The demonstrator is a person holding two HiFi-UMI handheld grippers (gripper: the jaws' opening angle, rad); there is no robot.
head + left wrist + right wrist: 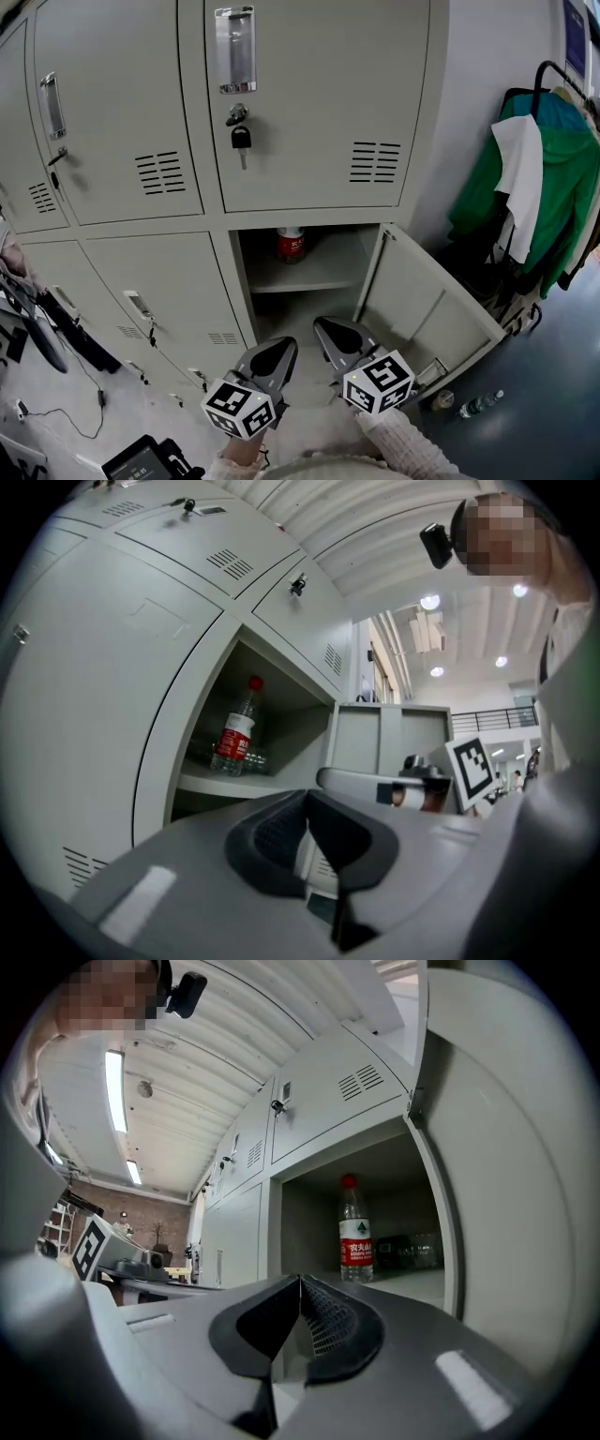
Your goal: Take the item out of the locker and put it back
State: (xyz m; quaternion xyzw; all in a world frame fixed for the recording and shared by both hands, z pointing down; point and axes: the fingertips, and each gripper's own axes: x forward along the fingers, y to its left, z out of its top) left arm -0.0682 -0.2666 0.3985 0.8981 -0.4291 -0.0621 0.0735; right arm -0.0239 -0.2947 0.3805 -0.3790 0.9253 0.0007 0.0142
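Observation:
A clear water bottle (291, 244) with a red label and red cap stands upright on the shelf of the open lower locker (309, 281). Its door (427, 314) is swung out to the right. The bottle (234, 731) appears up and left of the jaws in the left gripper view, and the bottle (354, 1232) stands just above the jaws in the right gripper view. My left gripper (277, 356) and right gripper (333, 333) hover side by side in front of the locker, well short of the bottle. Both the left gripper (307, 803) and right gripper (300, 1283) are shut and hold nothing.
A key (240, 137) hangs in the lock of the closed locker above. Closed lockers fill the left. A rack with green and white clothes (548, 178) stands at the right. A small bottle (480, 404) lies on the floor by the door. A screen device (141, 459) and cables lie lower left.

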